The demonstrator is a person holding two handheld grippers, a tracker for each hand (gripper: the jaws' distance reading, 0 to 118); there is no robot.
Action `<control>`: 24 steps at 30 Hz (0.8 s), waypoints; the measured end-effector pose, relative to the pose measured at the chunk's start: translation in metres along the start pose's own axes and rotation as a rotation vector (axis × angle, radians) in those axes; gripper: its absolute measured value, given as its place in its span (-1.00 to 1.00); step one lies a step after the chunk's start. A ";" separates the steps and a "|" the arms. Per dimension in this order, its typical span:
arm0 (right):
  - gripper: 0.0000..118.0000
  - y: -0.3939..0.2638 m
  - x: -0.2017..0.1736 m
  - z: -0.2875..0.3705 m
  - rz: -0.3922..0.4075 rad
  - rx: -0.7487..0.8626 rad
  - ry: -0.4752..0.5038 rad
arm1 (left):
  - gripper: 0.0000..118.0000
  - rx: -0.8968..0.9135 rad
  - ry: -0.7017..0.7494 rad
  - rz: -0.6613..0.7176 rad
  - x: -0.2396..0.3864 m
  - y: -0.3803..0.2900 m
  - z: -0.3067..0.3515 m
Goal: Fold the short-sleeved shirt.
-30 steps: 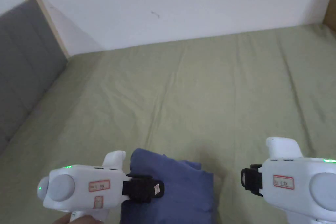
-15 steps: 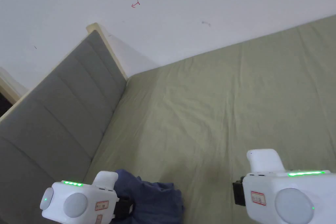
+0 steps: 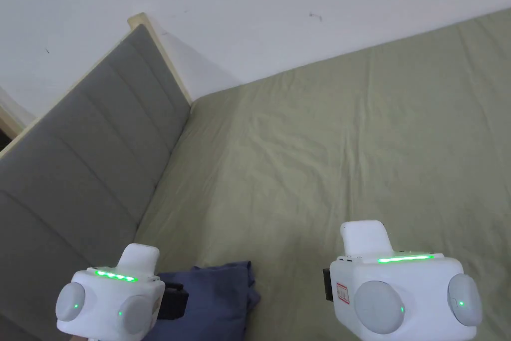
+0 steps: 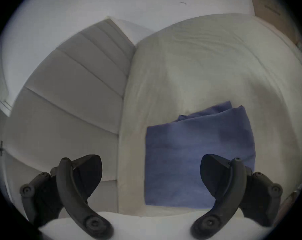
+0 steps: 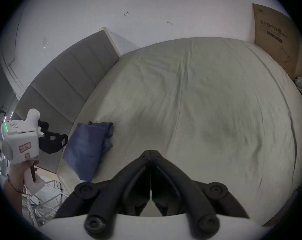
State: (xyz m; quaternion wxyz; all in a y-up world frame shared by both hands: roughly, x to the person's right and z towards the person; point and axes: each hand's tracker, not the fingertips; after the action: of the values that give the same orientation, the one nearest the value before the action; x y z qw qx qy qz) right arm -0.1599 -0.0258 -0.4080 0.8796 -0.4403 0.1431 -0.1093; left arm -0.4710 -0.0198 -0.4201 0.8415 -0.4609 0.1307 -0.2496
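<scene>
Right gripper view — printed cardboard box (image 5: 274, 36)

A brown cardboard box (image 5: 274, 37) stands against the wall at the far right corner of the bed (image 5: 198, 105). It carries dark printed lines of Chinese characters, with a small logo at its top corner and a darker strip beneath the main line. A red-edged sticker sits on the white body of each gripper, the left gripper (image 5: 50, 140) and the right gripper (image 3: 327, 284); their print is too small to make out. A small red scribble marks the white wall (image 3: 299, 2).
</scene>
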 end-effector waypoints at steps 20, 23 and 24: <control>-0.99 0.033 0.193 0.186 0.058 0.317 -0.157 | -0.99 0.537 -0.405 0.357 0.228 0.104 0.251; -0.99 0.054 0.211 0.234 0.092 0.437 -0.194 | -0.99 0.739 -0.340 0.360 0.245 0.114 0.302; -0.99 0.060 0.215 0.251 0.092 0.492 -0.211 | -0.99 0.784 -0.315 0.358 0.248 0.118 0.317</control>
State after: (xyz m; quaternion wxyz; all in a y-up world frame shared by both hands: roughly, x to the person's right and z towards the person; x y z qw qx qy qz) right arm 0.1329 0.1279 -0.3467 0.9742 -0.2155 0.0396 -0.0541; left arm -0.0840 0.1248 -0.3451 0.9919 -0.1101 -0.0257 -0.0576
